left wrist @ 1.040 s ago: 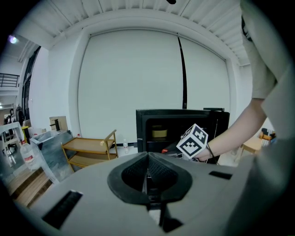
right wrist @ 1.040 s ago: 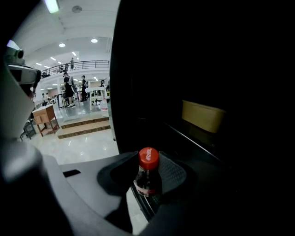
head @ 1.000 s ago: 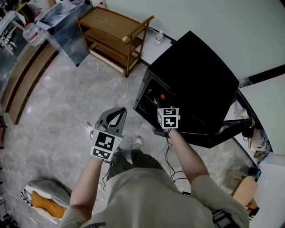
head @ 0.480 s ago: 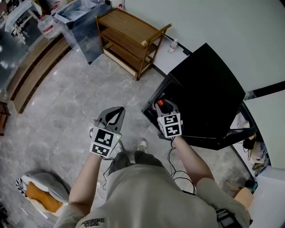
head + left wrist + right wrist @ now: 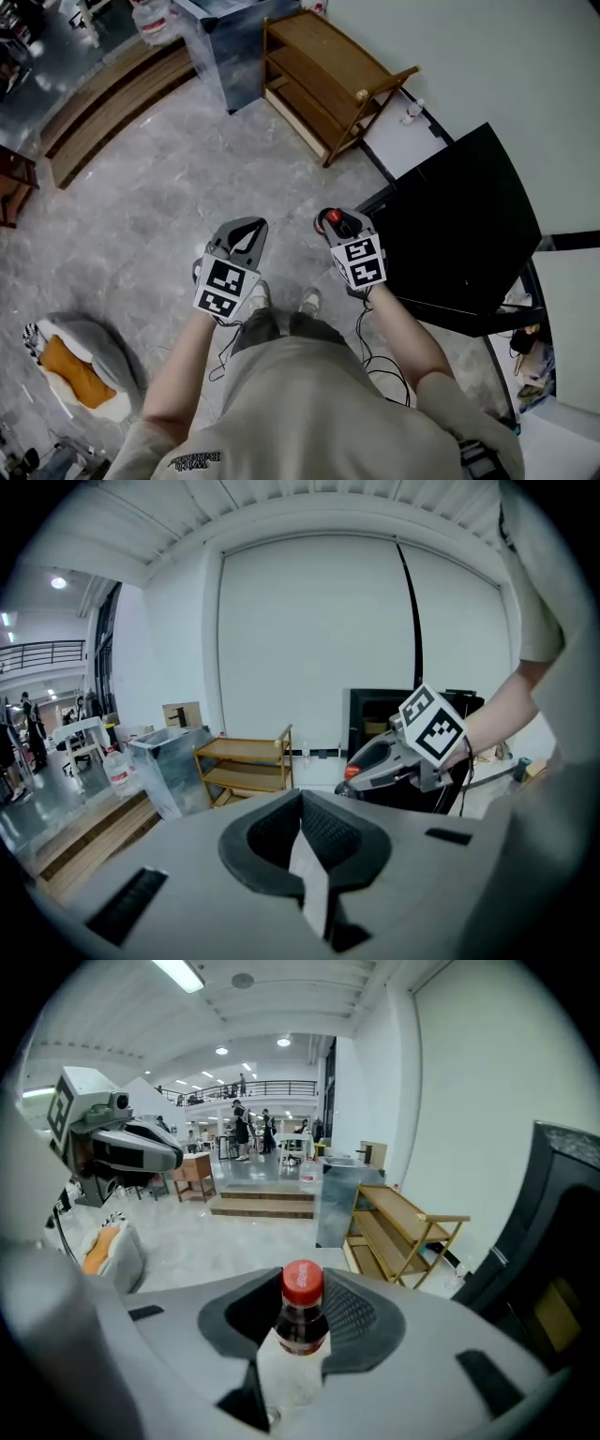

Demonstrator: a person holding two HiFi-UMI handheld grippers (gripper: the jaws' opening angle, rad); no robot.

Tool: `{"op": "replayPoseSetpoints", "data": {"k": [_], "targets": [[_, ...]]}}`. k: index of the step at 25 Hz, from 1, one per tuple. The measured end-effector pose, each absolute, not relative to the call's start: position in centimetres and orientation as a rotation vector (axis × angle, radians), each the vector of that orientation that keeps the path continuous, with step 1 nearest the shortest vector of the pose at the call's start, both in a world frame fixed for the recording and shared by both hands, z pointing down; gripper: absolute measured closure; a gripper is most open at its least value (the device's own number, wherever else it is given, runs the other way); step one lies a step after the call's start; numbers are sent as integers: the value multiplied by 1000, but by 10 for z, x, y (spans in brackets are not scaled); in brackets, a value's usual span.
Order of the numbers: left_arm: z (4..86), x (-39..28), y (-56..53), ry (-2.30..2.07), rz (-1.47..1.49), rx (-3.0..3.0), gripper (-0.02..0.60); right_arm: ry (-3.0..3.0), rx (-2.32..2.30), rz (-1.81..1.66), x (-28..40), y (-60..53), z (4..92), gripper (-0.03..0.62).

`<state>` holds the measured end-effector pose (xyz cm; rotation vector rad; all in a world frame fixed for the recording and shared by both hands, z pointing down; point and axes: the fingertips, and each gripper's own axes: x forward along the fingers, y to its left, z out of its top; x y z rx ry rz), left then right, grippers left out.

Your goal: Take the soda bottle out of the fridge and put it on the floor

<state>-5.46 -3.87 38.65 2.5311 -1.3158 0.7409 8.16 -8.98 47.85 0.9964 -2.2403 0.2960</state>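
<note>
The soda bottle has a red cap, dark soda and a white label. My right gripper is shut on its neck and holds it over the grey floor, just left of the black fridge. The red cap shows between the jaws in the head view. My left gripper hangs beside it to the left, shut with nothing in it. The left gripper view shows the right gripper with the cap in front of the fridge.
A wooden shelf cart stands against the wall beyond the fridge, with a metal bin and wooden steps further left. A grey cushion with an orange thing lies at the lower left. The person's shoes are below the grippers.
The right gripper has drawn the bottle back out of the fridge opening, over the floor. The left gripper has hardly moved. The head view has swung so the fridge sits further right.
</note>
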Motion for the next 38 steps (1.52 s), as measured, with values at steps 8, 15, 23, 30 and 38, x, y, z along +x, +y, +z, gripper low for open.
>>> {"op": "replayPoseSetpoints", "data": {"k": [8,15,23,30,38], "targets": [[402,-116,-20,-1413,775,2390,575,-2286,831,245,12,-81,479,484],[423,-137,-13,-1410,829,2342,575,-2260,746,242,-21,-75,496,484],[463,-128,-33,-1297,929,2361,575,-2164,639,302,-37,-70,539,484],[511,-120,-40,-1214,942,2312,575,-2073,632,417,-27,-65,590,484],[578,-119,-49,-1125,934,2241,575,-1985,693,543,-15,-76,658,484]]}}
